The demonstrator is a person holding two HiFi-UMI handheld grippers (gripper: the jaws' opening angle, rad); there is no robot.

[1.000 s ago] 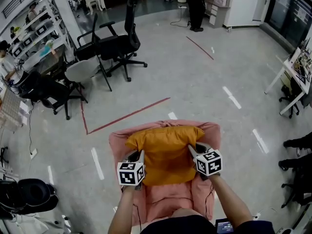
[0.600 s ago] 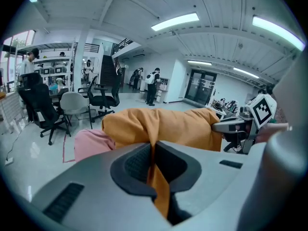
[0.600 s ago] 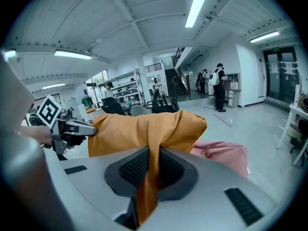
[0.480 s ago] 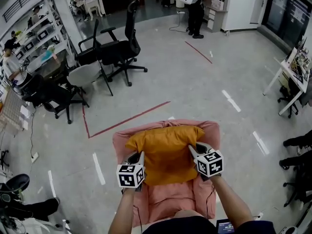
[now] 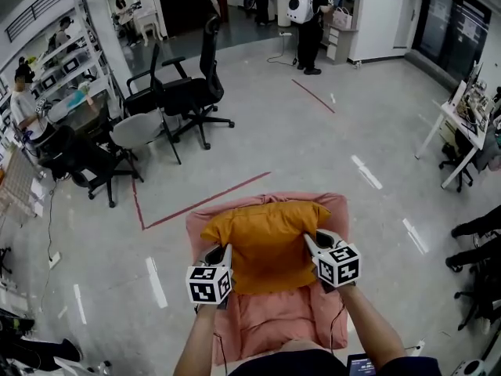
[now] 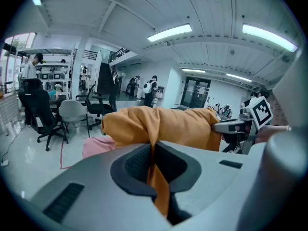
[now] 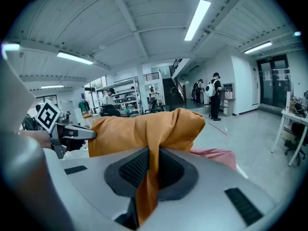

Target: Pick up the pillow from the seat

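Note:
An orange pillow point(image 5: 266, 241) hangs above the pink seat point(image 5: 270, 319), stretched between both grippers. My left gripper point(image 5: 224, 251) is shut on the pillow's left edge; orange fabric point(image 6: 156, 177) is pinched between its dark pads. On the pillow's right edge my right gripper point(image 5: 311, 241) is shut too, with a fold of the cloth point(image 7: 149, 182) squeezed in its jaws. The pillow point(image 6: 163, 124) bulges ahead in the left gripper view, with the right gripper point(image 6: 240, 126) at its far end. In the right gripper view the pillow point(image 7: 149, 126) fills the middle and the left gripper point(image 7: 72, 133) shows beyond it.
Black office chairs point(image 5: 188, 84) and a grey chair point(image 5: 129, 128) stand at the back left by shelves. Red tape lines point(image 5: 203, 198) mark the floor. A person with a white backpack point(image 5: 301, 10) stands far back. A white desk point(image 5: 462, 124) is at the right.
The head view has tilted up a little, so the far room shows more. Both grippers keep their hold on the pillow and sit in nearly the same place.

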